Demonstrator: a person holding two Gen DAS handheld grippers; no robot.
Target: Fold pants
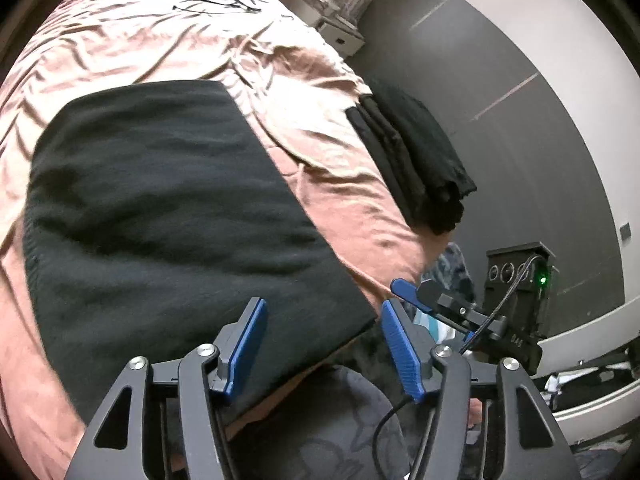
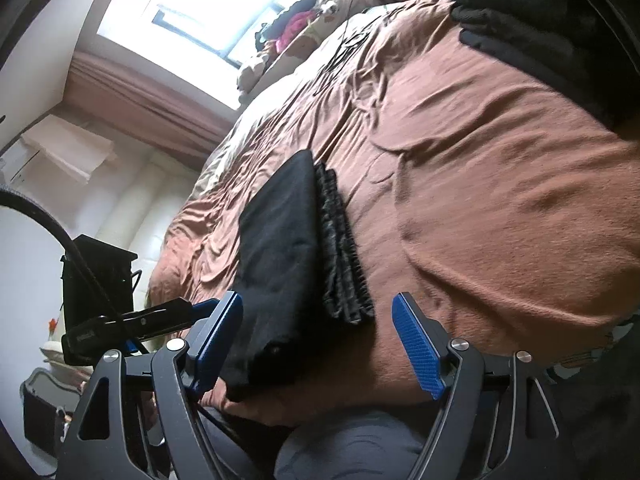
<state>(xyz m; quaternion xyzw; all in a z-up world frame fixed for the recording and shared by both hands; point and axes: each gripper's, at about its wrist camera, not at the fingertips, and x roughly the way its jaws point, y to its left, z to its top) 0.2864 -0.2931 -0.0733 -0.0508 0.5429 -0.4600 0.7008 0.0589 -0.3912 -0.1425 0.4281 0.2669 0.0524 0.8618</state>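
A pair of black pants [image 1: 160,208] lies folded flat in a rectangle on the brown bedspread [image 1: 120,40]; it also shows in the right wrist view [image 2: 280,248]. My left gripper [image 1: 320,336] is open and empty, just above the pants' near corner. My right gripper [image 2: 316,332] is open and empty, hovering over the near end of the pants, its blue pads [image 2: 420,352] spread wide. The right gripper's tip [image 1: 408,292] shows to the right in the left wrist view.
A stack of folded black clothes [image 1: 416,160] sits at the bed's right edge. More dark clothing [image 2: 540,20] lies at the far right of the bed. A black box with a green light [image 1: 520,280] stands on the floor. A dark cable [image 1: 220,4] lies far up the bed.
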